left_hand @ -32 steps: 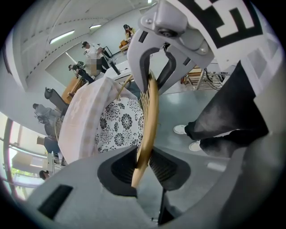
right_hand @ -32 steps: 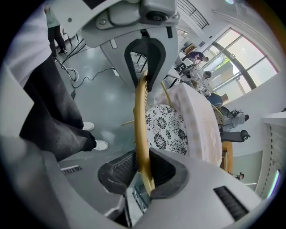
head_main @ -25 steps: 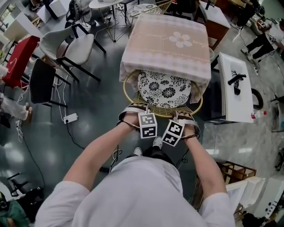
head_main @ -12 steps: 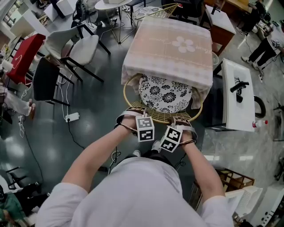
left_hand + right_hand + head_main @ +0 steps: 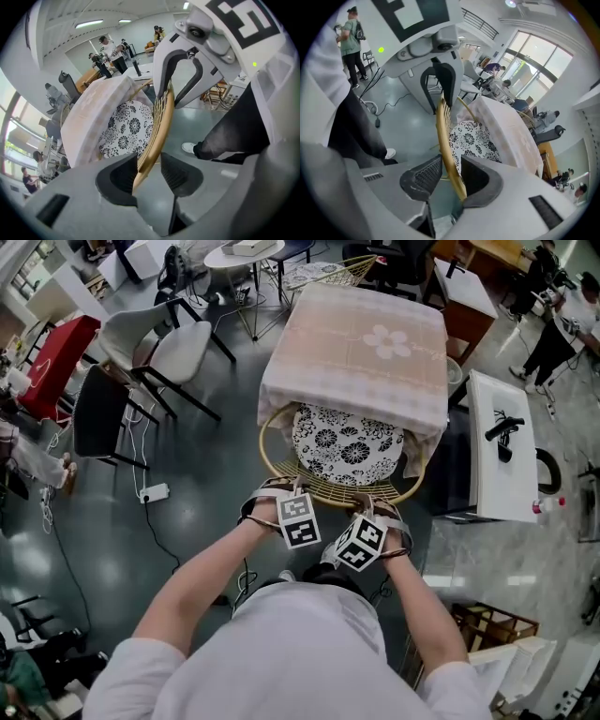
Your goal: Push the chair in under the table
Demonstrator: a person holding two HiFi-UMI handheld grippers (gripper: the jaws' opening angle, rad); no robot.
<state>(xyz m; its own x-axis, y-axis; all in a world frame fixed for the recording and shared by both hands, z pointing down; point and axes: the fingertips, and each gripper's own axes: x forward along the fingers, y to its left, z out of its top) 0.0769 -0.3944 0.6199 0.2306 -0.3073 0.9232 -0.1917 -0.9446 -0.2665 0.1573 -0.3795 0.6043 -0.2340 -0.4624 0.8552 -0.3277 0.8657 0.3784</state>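
A rattan chair with a round golden rim [image 5: 328, 491] and a black-and-white flowered cushion [image 5: 347, 439] stands with its seat partly under a table draped in a pink cloth [image 5: 361, 343]. My left gripper [image 5: 281, 488] straddles the rim at its near left. In the left gripper view the rim [image 5: 159, 126] runs between the opening jaws of this gripper [image 5: 149, 176], with a gap beside the right pad. My right gripper [image 5: 377, 504] straddles the rim at the near right. The rim [image 5: 446, 140] leans on its right pad, clear of the left, so this gripper [image 5: 452, 176] stands open.
White chairs [image 5: 155, 343] and a black chair [image 5: 94, 413] stand to the left. A power strip with cables [image 5: 150, 493] lies on the grey floor. A white side table [image 5: 502, 442] stands close on the right, a wooden crate [image 5: 487, 624] nearer. My shoes [image 5: 291, 576] are behind the chair.
Both hands have rolled a little on the chair's rim, tilting their marker cubes. The chair sits about as far under the table as before.
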